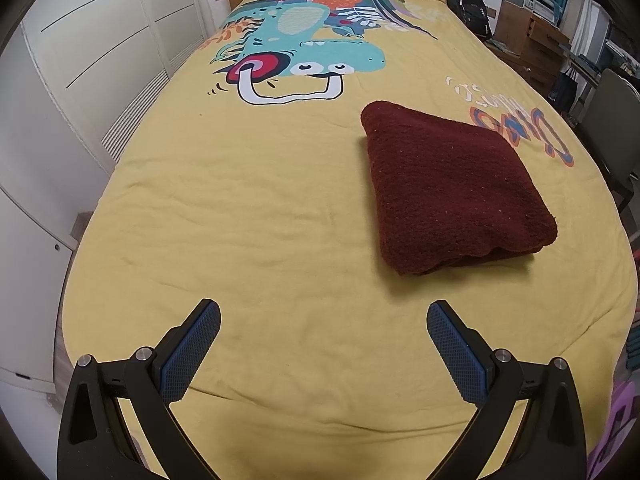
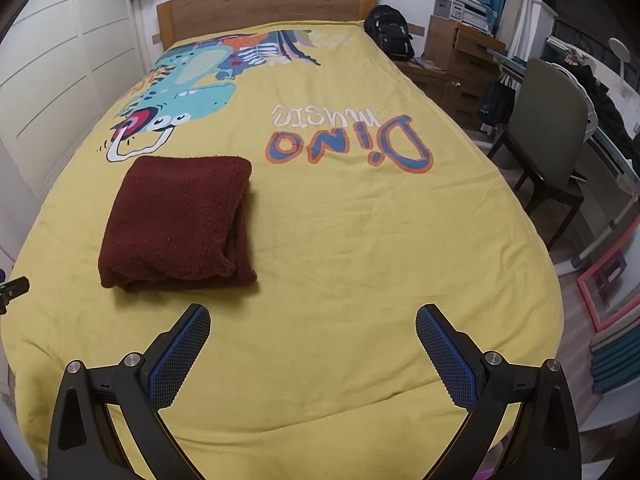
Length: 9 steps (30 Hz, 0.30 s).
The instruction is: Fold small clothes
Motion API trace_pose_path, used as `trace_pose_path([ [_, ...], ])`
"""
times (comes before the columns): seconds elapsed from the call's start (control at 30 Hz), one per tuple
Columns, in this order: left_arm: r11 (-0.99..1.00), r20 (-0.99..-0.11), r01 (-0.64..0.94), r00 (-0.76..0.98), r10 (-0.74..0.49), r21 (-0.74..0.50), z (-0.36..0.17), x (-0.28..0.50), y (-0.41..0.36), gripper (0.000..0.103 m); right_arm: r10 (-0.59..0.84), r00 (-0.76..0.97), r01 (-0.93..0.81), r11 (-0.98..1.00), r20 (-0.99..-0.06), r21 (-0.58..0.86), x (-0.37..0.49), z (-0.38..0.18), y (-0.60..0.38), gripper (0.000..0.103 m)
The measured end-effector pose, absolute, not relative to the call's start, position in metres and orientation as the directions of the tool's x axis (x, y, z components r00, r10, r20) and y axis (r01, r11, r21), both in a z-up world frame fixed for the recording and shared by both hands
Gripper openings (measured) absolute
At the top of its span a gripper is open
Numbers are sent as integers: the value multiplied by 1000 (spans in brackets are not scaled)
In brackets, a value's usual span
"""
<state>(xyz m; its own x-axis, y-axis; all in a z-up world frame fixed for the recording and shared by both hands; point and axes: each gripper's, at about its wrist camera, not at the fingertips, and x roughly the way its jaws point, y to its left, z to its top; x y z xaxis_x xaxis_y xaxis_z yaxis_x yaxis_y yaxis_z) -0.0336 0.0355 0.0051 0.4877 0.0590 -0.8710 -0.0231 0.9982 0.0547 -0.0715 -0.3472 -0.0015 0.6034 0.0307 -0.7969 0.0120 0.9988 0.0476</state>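
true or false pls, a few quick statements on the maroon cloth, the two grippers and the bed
1. The maroon knitted garment lies folded on the yellow bedspread. True.
2. The left gripper is clamped on the garment. False: its jaws stand wide apart, holding nothing.
3. The right gripper is open and clear of the garment. True.
4. The garment covers the dinosaur print. False: it lies nearer the camera than the print, apart from it.
5. A black backpack stands beside the wooden headboard. True.
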Motion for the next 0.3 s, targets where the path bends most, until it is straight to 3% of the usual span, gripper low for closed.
trace_pose_path([
  [0.3, 999, -874, -7, 484, 40, 41, 6, -33, 33, 102, 39, 590, 13, 998, -806, 59, -70, -6, -349, 103],
])
